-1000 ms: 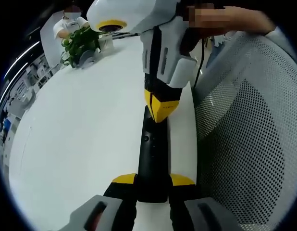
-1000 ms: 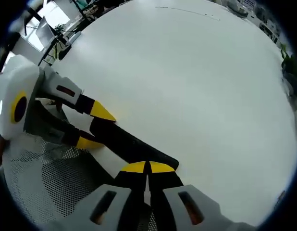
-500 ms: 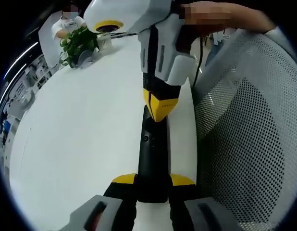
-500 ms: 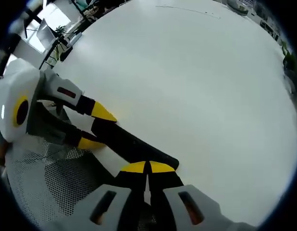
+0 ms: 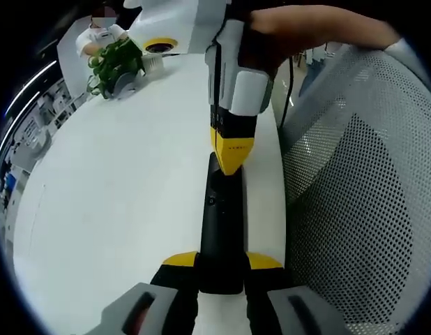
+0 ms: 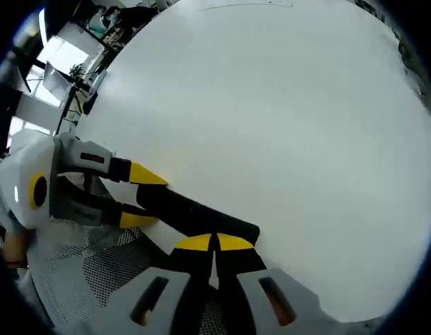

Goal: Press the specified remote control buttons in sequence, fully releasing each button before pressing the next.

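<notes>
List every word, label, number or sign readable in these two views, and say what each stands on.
No text can be read in either view.
Long black remote control: its buttons show no legible marking.
Left gripper: a small red mark on one grey finger, too blurred to read.
Right gripper: faint marks on its yellow tip, too small to read.

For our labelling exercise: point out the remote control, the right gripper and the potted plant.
remote control point(image 5: 220, 230), left gripper view, middle of its black body.
right gripper point(image 5: 229, 164), left gripper view, yellow tips.
potted plant point(image 5: 112, 61), left gripper view, green leaves.
</notes>
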{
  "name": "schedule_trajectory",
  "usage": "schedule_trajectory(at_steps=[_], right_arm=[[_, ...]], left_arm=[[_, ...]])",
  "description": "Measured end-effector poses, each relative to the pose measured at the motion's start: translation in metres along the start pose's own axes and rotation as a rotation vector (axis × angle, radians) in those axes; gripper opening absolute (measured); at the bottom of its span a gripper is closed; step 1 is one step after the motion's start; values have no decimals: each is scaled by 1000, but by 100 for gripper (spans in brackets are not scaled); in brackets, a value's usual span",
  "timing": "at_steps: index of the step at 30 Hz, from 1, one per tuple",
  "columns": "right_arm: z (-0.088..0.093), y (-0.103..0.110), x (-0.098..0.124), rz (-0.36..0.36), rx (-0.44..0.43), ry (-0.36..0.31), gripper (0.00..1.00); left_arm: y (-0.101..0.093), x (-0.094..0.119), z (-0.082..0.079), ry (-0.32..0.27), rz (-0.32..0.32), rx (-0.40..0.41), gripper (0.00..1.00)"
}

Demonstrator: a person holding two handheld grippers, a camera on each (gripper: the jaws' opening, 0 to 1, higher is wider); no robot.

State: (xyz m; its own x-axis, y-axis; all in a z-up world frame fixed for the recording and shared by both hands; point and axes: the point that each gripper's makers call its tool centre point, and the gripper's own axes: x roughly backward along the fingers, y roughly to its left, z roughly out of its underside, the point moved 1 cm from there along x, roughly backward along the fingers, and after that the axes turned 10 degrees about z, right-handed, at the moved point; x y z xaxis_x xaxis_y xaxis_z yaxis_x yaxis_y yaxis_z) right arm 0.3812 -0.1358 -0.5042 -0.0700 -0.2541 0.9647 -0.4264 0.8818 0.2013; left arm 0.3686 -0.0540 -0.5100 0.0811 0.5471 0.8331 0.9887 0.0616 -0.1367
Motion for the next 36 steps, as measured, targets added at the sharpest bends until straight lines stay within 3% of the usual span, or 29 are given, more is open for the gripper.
schedule_trajectory(at_steps=[12,23,36], right_arm=[[-16,8,1,3,39,-91,0],[-16,7,-5,8,44,-84,0],[-19,6,-7,38,76,-121,0]], left_arm=[[-1,0,0,-8,5,4,24],[2,-1,1,-8,6,15,24],[3,-2,0,-6,7,14,24]])
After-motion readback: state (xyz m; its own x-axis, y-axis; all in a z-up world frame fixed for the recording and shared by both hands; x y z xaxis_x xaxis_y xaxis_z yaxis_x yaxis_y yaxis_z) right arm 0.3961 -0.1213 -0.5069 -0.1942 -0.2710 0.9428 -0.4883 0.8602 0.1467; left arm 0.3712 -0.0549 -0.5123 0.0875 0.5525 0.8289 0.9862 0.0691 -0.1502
